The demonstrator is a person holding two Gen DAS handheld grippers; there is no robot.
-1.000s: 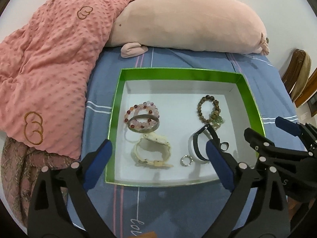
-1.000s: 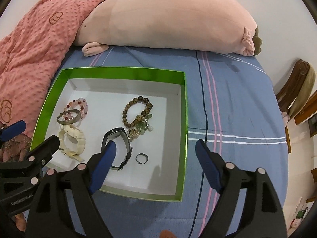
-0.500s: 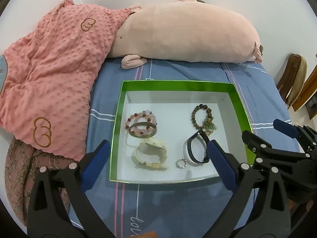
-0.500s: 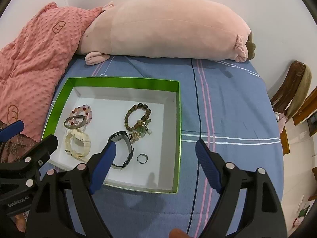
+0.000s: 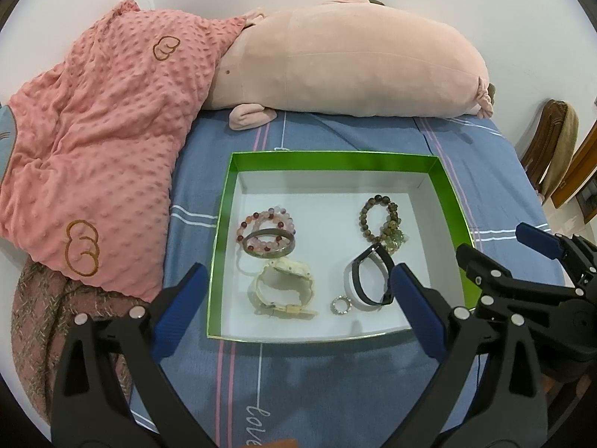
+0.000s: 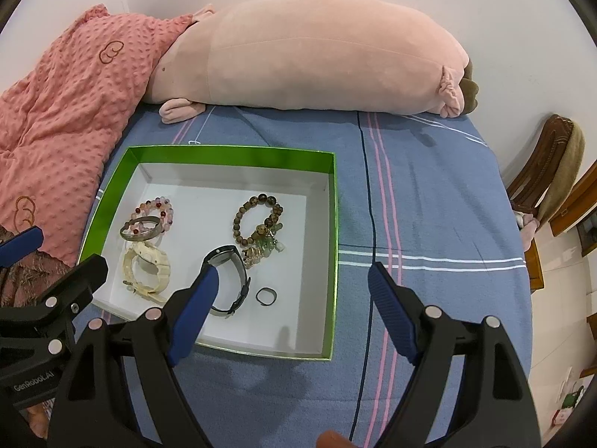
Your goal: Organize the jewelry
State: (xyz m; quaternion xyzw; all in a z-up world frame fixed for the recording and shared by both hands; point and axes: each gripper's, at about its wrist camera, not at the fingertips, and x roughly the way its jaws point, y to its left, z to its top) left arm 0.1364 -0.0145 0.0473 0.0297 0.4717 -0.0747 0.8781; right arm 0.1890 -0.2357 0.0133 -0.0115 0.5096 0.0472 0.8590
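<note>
From the left wrist camera, the green-walled box [image 5: 337, 160] sits flat on the blue striped bedsheet [image 5: 335, 384], its far wall toward the long pink plush pillow [image 5: 347, 71]. Inside the box, near its left wall, a pink beaded bracelet [image 5: 265, 220] lies flat with a metal bangle [image 5: 268, 248] overlapping its near side; the bangle's long axis runs across the box. Just nearer than these, a cream watch [image 5: 283, 287] lies on its side, its band looped. Toward the box's right wall lies a brown beaded bracelet [image 5: 378, 216], stretched roughly front to back, with a black band watch [image 5: 369, 280] nearer than it and a small ring [image 5: 341, 305] flat beside that watch. The left gripper [image 5: 294, 313] hangs over the box's near wall, jaws spread wide and empty. A pink dotted blanket [image 5: 93, 149] lies left of the box.

From the right wrist camera, the right gripper [image 6: 294, 310] is above the box's near right corner, jaws wide apart, holding nothing. The black band watch [image 6: 227, 280] stands on edge, its loop elongated front to back.
</note>
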